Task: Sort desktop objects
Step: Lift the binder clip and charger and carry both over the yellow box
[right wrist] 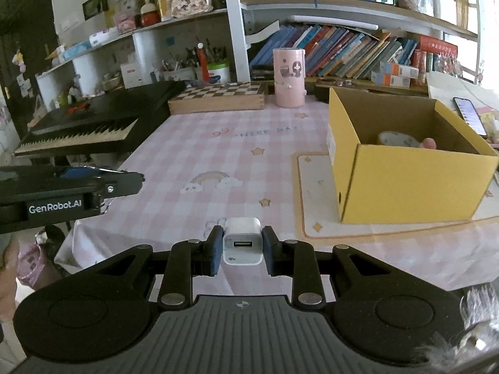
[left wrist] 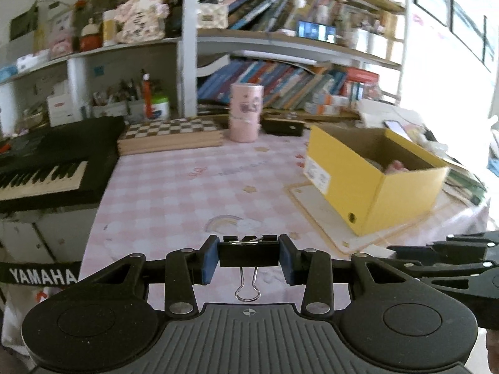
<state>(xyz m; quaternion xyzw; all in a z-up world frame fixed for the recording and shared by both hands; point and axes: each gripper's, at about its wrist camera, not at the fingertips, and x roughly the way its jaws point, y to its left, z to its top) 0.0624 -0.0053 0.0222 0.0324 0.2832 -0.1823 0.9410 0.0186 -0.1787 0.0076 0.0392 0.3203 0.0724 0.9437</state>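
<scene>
Left of the yellow box (right wrist: 405, 180), your right hand-held gripper (right wrist: 242, 244) is pinching the light, slick charger (right wrist: 241, 243) by its flat sides, left one (left wrist: 248, 254) clamping a stiff binder clip (left wrist: 248, 254).

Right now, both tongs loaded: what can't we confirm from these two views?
- Yellow box contents: right wrist view, near wall hides all but a roll-like thing and a pink tip.
- Same box, left wrist view: motion blur, contents unreadable.
- Charger prongs: face away, hidden by its body.
- Binder clip mouth: behind its own body.
- Phone screen text: too small.
</scene>
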